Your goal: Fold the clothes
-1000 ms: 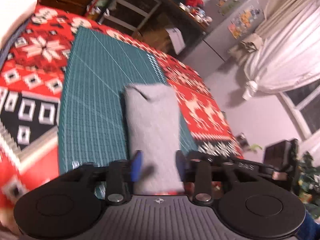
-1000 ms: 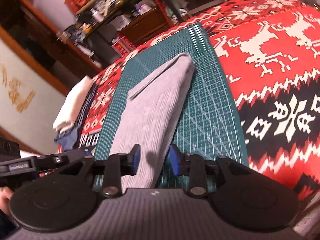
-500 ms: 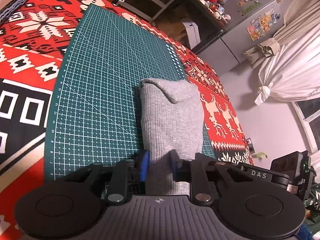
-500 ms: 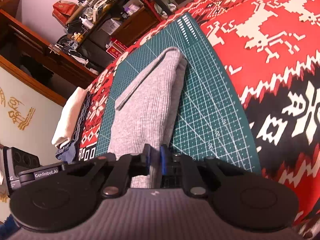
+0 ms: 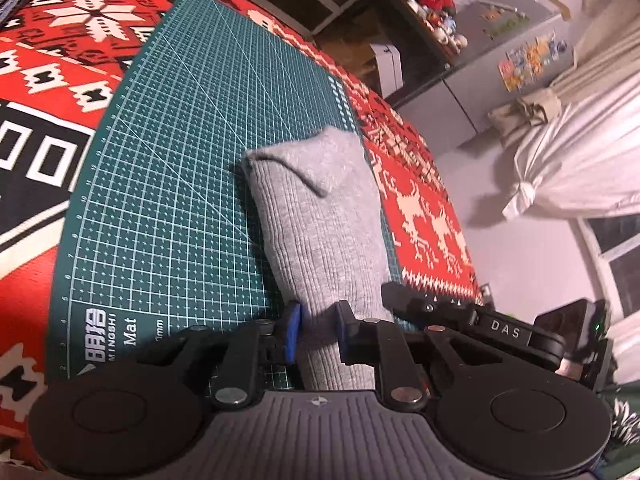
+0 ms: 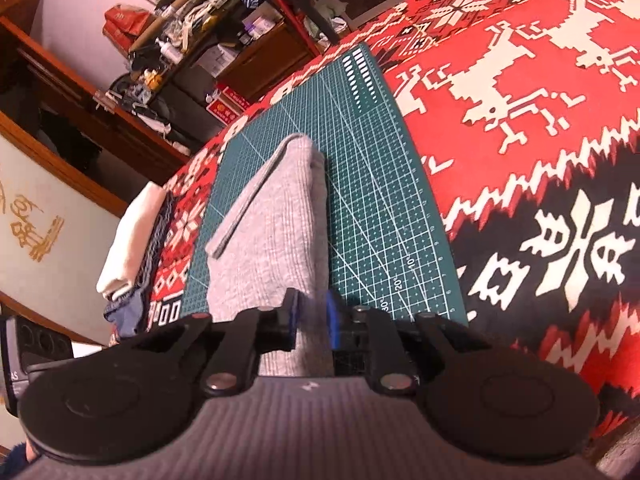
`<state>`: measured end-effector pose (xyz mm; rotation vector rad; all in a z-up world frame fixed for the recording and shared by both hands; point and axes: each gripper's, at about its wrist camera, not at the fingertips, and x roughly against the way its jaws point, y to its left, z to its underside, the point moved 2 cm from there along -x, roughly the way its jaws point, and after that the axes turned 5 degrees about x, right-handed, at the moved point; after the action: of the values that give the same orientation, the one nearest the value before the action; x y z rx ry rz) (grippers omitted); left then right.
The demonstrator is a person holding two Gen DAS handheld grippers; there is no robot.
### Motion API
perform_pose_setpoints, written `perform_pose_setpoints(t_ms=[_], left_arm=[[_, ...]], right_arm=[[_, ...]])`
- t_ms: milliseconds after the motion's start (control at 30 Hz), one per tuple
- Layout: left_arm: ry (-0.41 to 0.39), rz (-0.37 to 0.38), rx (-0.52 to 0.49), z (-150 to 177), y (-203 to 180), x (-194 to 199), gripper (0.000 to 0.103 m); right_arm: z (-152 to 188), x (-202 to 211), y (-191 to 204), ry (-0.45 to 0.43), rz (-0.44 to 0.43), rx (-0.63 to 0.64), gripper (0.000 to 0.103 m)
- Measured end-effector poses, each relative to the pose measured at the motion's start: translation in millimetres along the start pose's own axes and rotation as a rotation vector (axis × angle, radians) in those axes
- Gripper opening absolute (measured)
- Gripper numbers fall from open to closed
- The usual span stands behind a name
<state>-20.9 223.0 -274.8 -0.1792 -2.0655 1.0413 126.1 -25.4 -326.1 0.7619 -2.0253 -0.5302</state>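
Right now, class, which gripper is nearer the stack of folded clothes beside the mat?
Left. The left gripper holds the grey garment on the side facing the stack of folded clothes; the right gripper holds its farther side.

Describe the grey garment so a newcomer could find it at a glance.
Start at the red patterned blanket, then the green cutting mat lying on it. The grey garment lies on that mat as a long narrow folded bundle, its near end between the fingers of both grippers. Unlike the white and blue folded stack off the mat, it is ribbed, plain grey.
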Motion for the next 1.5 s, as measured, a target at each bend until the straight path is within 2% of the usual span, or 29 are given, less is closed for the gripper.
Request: perform_pose_setpoints(t_ms=[67, 100, 133, 233, 400, 433, 467, 500, 533, 800, 900, 1100, 1133, 1167, 1233, 1367, 1500], left_arm=[[-0.022, 0.011, 0.001, -4.8, -0.9, 5.6, 0.021], [-0.032, 0.017, 0.001, -8.0, -1.0, 7.8, 0.025], [-0.041, 0.01, 0.0, -11.2, -0.6, 7.8, 0.034], [-0.056, -0.014, 0.016, -22.4, 2.0, 0.5, 0.034], [-0.055, -0.012, 0.083, -37.7, 11.5, -18.4, 0.034], [-0.054, -0.004, 0.096, -38.1, 14.9, -19.8, 0.032], [-0.054, -0.001, 0.102, -38.8, 15.9, -21.8, 0.026], [-0.053, 0.0, 0.107, -39.6, 16.7, -24.0, 0.024], [-0.061, -0.002, 0.1, -40.8, 16.0, -24.1, 0.018], [-0.121, -0.035, 0.064, -64.1, 17.4, -26.4, 0.015], [-0.119, -0.039, 0.063, -71.1, 19.6, -27.1, 0.016], [-0.144, -0.049, -0.039, -58.5, 2.3, -0.4, 0.015], [-0.147, -0.044, -0.063, -54.6, -3.0, 4.5, 0.013], [-0.14, -0.035, -0.092, -49.3, -9.1, 6.5, 0.006], [-0.116, -0.023, -0.162, -36.4, -23.4, 8.9, 0.005], [-0.049, -0.015, -0.255, -11.2, -42.6, 0.8, 0.002], [-0.027, -0.101, -0.345, 6.9, -44.7, -11.7, 0.0]], right_arm=[[-3.2, 1.9, -3.4, -0.011, -0.017, -0.024, 0.021], [-5.3, 1.8, -4.6, -0.017, -0.02, -0.034, 0.027], [-7.5, 1.2, -5.5, -0.02, -0.023, -0.041, 0.031], [-14.1, -8.0, -7.8, -0.005, -0.046, -0.067, 0.033], [-20.9, -29.8, -12.0, 0.037, -0.06, -0.101, 0.033], [-21.4, -32.7, -11.5, 0.041, -0.06, -0.097, 0.031], [-21.8, -35.5, -10.9, 0.046, -0.06, -0.092, 0.026], [-22.4, -37.5, -10.1, 0.047, -0.061, -0.09, 0.017], [-23.0, -39.0, -9.4, 0.046, -0.062, -0.088, 0.014], [-46.2, -65.8, 1.8, 0.034, -0.047, -0.063, 0.012], [-51.7, -69.2, 5.2, 0.046, -0.038, -0.051, 0.018], [-42.8, -34.7, 30.9, -0.004, 0.04, 0.157, 0.019], [-39.0, -29.0, 40.0, -0.017, 0.052, 0.21, 0.018], [-34.7, -24.1, 50.1, -0.03, 0.062, 0.265, 0.016], [-25.2, -15.1, 69.3, -0.047, 0.075, 0.366, 0.011], [-1.3, -18.4, 96.7, 0.001, 0.086, 0.506, 0.011], [18.1, -31.9, 101.0, 0.068, 0.124, 0.546, 0.01]])
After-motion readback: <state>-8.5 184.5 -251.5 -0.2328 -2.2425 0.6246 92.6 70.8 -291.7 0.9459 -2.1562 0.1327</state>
